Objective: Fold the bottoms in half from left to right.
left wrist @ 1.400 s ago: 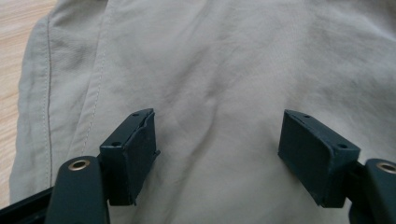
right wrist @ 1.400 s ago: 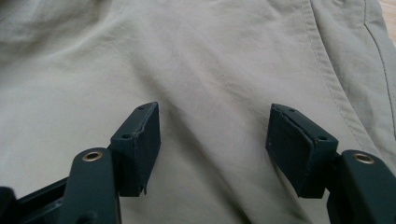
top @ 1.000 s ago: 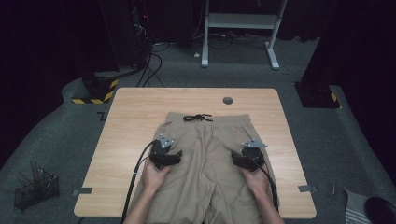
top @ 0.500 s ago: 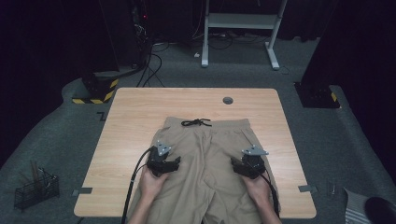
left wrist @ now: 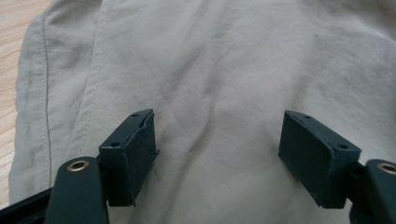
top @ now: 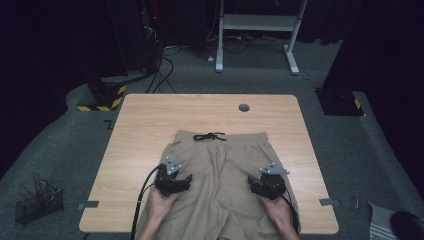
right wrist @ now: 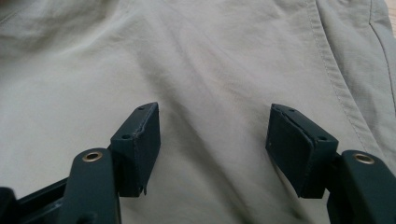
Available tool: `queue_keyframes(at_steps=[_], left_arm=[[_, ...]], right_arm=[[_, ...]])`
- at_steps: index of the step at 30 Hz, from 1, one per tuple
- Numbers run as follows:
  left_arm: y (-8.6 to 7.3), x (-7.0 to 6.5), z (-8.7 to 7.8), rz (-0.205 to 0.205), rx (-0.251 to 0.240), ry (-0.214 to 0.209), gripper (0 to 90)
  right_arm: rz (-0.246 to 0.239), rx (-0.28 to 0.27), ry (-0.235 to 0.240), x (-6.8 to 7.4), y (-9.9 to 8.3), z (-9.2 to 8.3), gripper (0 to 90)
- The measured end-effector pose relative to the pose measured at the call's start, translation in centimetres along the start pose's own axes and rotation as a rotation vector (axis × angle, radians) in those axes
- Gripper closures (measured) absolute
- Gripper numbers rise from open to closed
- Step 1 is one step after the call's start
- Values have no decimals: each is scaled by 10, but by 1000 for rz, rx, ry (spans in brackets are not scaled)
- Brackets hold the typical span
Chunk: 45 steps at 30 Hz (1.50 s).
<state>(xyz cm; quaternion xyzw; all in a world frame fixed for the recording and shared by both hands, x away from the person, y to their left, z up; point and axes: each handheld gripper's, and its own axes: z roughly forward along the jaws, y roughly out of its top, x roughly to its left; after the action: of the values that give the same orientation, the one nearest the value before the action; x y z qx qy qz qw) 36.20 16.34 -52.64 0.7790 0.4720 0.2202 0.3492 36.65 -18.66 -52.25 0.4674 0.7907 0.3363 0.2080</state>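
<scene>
I am holding my 2 grippers over a pair of beige shorts [top: 220,175] that is lying flat toward the near edge of the tabletop [top: 145,125], waistband and dark drawstring [top: 210,136] pointing to the far edge and the legs running off the near edge. My left gripper [top: 183,178] is hanging over the left leg and my right gripper [top: 254,183] over the right leg, both with jaws spread wide and nothing between them. In the left gripper view the cloth [left wrist: 210,70] is showing soft creases and a stitched side seam [left wrist: 44,93]. I am judging it light, limp and thin, so it will be sagging and folding wherever I lift it. I am reckoning the best hold is a pinch on a doubled, stitched edge, the side seam or the hem, since flat cloth may be slipping out of smooth jaws.
</scene>
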Motion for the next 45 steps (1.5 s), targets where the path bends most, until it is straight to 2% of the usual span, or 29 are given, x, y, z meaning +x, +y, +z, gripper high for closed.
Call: queue_keyframes(at_steps=[3,6,9,12,15,17,18,20,27,35,39,45], left_arm=[[5,2,3,-4,-10,-3,296],[17,3,5,-4,-23,-24,302],[31,4,12,1,-37,-22,309],[42,9,24,-8,-17,-11,311],[41,14,31,-35,-16,-8,331],[37,16,36,-30,16,3,322],[35,15,37,-13,17,6,315],[31,14,35,-13,-2,9,315],[20,8,22,-3,-2,9,314],[5,1,5,9,-3,-13,309],[10,7,7,-2,10,-24,308],[33,22,8,-30,-4,20,283]], right_arm=[[-2,-11,-7,-3,4,0,372],[27,-43,1,-8,13,1,382],[48,-66,0,-13,26,4,389],[45,-50,-6,-16,35,16,389],[46,-21,-7,-18,38,29,389],[49,-1,-3,-18,36,35,386],[44,0,-4,-17,35,36,384],[31,-2,-11,-16,34,35,382],[17,-8,-5,-10,25,27,381],[3,-8,8,0,11,12,376],[3,-6,20,0,12,12,345],[30,-29,9,-8,28,21,341]])
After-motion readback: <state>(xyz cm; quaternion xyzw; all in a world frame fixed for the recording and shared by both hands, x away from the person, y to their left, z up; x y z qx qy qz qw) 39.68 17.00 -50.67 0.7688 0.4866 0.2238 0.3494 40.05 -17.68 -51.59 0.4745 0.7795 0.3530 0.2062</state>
